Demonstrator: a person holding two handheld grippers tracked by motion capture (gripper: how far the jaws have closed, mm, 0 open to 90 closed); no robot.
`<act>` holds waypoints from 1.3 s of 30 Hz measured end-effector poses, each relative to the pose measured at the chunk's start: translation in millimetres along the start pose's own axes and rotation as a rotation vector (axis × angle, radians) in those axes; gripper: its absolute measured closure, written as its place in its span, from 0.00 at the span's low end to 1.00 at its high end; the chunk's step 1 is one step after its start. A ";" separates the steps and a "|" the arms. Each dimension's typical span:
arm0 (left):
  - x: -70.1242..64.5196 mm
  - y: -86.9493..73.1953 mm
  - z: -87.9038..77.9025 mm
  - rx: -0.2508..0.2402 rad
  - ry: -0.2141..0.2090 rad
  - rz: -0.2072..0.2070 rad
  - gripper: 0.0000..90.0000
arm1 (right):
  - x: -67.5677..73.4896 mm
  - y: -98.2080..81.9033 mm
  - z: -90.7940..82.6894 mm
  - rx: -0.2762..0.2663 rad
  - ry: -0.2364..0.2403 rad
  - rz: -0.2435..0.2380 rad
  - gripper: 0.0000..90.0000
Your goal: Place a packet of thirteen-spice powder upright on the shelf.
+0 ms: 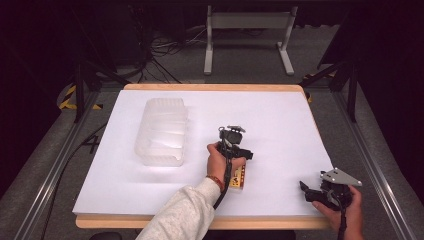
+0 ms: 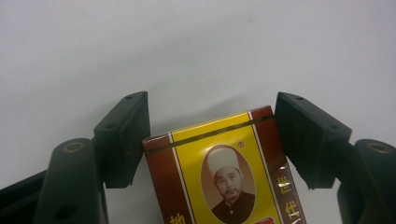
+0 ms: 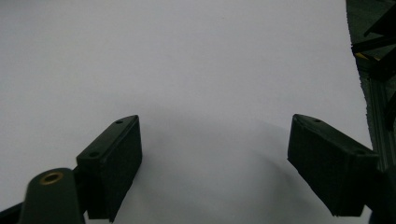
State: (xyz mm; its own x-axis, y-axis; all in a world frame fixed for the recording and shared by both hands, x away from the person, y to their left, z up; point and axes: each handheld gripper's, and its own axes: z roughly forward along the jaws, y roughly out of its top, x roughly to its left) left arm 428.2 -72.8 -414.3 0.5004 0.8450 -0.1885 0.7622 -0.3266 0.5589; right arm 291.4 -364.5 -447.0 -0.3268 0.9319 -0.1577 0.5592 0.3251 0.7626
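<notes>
Clear plastic container point(image 1: 161, 131) sat on the left half of the white table cover point(image 1: 280, 115), ribbed walls, open top, nothing visible inside. It was well apart from both grippers.

Left gripper point(image 1: 238, 157) was at table centre, held in the person's left hand point(image 1: 218, 159), light sleeve point(image 1: 182, 212) coming in from the bottom edge. It sat directly over a small yellow and dark-red box point(image 1: 238, 177) lying flat on the cover, near the front half of the table. In the left gripper view the left gripper point(image 2: 211, 121) had its jaws straddling the top end of the box point(image 2: 224, 172): left pad just touching the box's upper-left corner, right pad against its upper-right corner. Jaws looked closed onto the box sides, though how firmly was not clear. Box face showed a printed portrait in an oval, gold trim lines and characters down the right band. Box still rested on the cover.

Right gripper point(image 1: 307, 192) was at the front right corner of the table, in the person's right hand point(image 1: 347, 212), grey three-cornered plate point(image 1: 340, 176) on top, jaws pointing left. In the right gripper view the right gripper point(image 3: 215, 158) had its jaws spread wide, with bare white cover between them. Table edge and dark metal frame point(image 3: 373, 65) showed at the far right of that view.
</notes>
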 end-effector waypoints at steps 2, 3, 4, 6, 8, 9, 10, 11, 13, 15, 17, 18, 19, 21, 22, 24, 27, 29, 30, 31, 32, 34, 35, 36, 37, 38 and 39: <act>-5.0 -0.5 -14.0 -0.054 -0.002 0.049 0.33 | 0.0 0.0 0.0 0.000 -0.002 0.000 0.20; -5.0 -0.5 -14.0 -0.054 -0.002 0.049 0.33 | 0.0 0.0 0.0 0.000 -0.002 0.000 0.20; -5.0 -0.9 -21.4 -0.080 -0.013 0.060 0.33 | 0.0 0.0 0.0 0.000 -0.002 0.000 0.20; -3.0 -2.3 -34.8 -0.119 -0.035 0.061 0.33 | 0.2 -0.1 0.0 0.000 -0.003 0.001 0.20; -0.1 -3.7 -46.0 -0.147 -0.038 0.076 0.33 | 0.3 -0.1 0.0 0.000 -0.003 0.002 0.20; 4.4 -7.7 -59.5 -0.186 -0.045 0.093 0.33 | 0.3 0.0 -0.1 0.001 -0.003 0.000 0.20; 7.2 -11.6 -68.5 -0.236 -0.045 0.094 0.55 | 0.4 0.1 -0.1 0.000 -0.002 -0.001 0.20; 10.8 -14.0 -76.4 -0.272 -0.049 0.101 0.74 | 0.5 0.3 0.0 0.001 -0.001 0.003 0.20; 15.5 -14.9 -83.7 -0.291 -0.054 0.111 0.78 | 0.7 0.7 0.1 0.001 -0.001 0.005 0.20; 30.2 -14.3 -94.8 -0.298 -0.033 0.096 0.70 | 1.3 1.1 0.6 0.004 -0.003 0.000 0.19; 36.7 -13.2 -94.3 -0.275 -0.052 0.081 0.52 | 0.9 1.6 1.1 0.008 -0.005 0.011 0.20; 41.4 -12.2 -92.2 -0.238 -0.055 0.055 0.52 | 0.9 1.6 1.1 0.008 -0.005 0.011 0.20; 46.4 -11.7 -88.2 -0.193 -0.058 0.045 0.47 | 0.8 1.7 1.2 0.009 -0.005 0.015 0.20; 53.0 -13.6 -76.5 -0.099 -0.065 -0.005 0.37 | 0.7 1.7 1.5 0.010 -0.004 0.015 0.20; 53.0 -13.6 -76.5 -0.099 -0.065 -0.005 0.33 | 0.7 1.7 1.5 0.010 -0.004 0.015 0.20; 55.4 -16.0 -63.0 -0.018 -0.055 -0.046 0.30 | 0.6 1.7 1.6 0.009 -0.002 0.011 0.19; 51.2 -22.8 -40.3 0.073 -0.018 -0.119 0.23 | 0.1 1.8 1.9 0.011 0.000 0.010 0.19; 48.8 -25.6 -32.9 0.076 -0.003 -0.140 0.11 | 0.6 1.6 1.8 0.008 -0.003 0.007 0.19; 48.8 -25.7 -32.0 0.044 0.021 -0.174 0.12 | 0.8 1.4 1.6 0.007 -0.004 0.005 0.20; 48.8 -25.7 -32.0 0.044 0.021 -0.174 0.15 | 1.0 1.2 1.6 0.005 -0.005 0.002 0.20; 48.9 -24.5 -29.2 0.044 0.016 -0.195 0.13 | 1.0 1.2 1.6 0.005 -0.005 0.002 0.19; 48.4 -23.3 -23.9 0.063 0.021 -0.200 0.13 | 0.6 1.3 1.8 0.006 -0.003 0.005 0.19; 48.4 -23.3 -23.9 0.063 0.021 -0.200 0.14 | 0.6 1.3 1.8 0.006 -0.003 0.005 0.19; 50.9 -19.8 -14.5 0.068 0.020 -0.214 0.11 | 0.6 1.3 1.9 0.006 -0.002 0.006 0.19; 50.9 -19.8 -14.5 0.068 0.020 -0.214 0.10 | 0.6 1.3 1.9 0.006 -0.002 0.006 0.19; 53.2 -13.5 -8.9 0.043 0.025 -0.225 0.10 | 0.6 1.4 1.8 0.007 -0.003 0.005 0.19; 53.2 -10.6 -6.4 0.046 0.035 -0.218 0.13 | 0.7 1.4 1.8 0.007 -0.003 0.005 0.19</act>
State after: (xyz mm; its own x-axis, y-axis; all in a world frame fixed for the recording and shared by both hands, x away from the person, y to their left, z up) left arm 444.1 -21.7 -425.2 0.3077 0.9116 -0.2725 0.8690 -0.1526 0.4706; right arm 293.4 -363.1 -447.2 -0.3221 0.9338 -0.1556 0.5661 0.3217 0.7590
